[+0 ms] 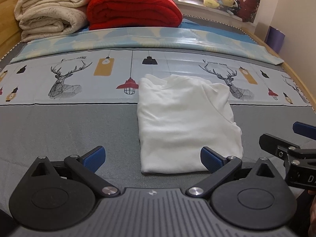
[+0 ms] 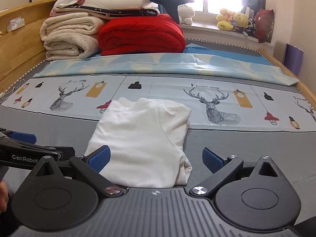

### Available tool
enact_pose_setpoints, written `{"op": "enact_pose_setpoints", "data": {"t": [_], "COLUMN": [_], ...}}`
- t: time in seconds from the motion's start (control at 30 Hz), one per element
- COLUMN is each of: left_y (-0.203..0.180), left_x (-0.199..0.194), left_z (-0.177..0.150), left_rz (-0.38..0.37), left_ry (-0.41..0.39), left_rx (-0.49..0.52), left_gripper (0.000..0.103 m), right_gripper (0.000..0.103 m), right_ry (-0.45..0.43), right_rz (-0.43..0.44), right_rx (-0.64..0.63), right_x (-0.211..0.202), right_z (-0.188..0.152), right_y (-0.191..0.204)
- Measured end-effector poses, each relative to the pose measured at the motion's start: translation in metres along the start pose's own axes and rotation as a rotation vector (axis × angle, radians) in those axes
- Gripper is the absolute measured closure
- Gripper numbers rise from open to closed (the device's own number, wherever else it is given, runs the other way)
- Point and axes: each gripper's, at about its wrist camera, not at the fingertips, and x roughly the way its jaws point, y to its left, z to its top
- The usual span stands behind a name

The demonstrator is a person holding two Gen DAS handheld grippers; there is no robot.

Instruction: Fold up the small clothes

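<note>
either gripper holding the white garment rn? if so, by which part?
Nothing is held. The left gripper and right gripper are both open with bare pads, at the near edge of the folded white garment, which lies on the bed.

A folded shirt (image 1: pixel 187 122) lies mid-bed (image 1: pixel 69 128), both grippers just before it; stacked blankets (image 1: pixel 134 9) sit behind, far left.

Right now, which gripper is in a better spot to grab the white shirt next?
The right gripper, probably. The white shirt lies squarely between its open fingers, near edge just ahead. The left gripper is open too, but the shirt sits toward its right finger.
</note>
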Motion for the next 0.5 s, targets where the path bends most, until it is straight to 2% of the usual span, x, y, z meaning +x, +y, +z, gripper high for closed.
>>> {"op": "enact_pose_setpoints", "data": {"t": [0.5], "left_y": [0.0026], "left_x": [-0.0012], "left_z": [0.0016], "left_rz": [-0.01], "left_ry": [0.0], "left_rx": [-0.006], "left_gripper": [0.001], "right_gripper": [0.004], "right_ry": [-0.003], "right_rz": [0.004], "right_rx": [-0.028], "right_x": [0.0006], "right_z": [0.0001], "right_y": [0.0049]}}
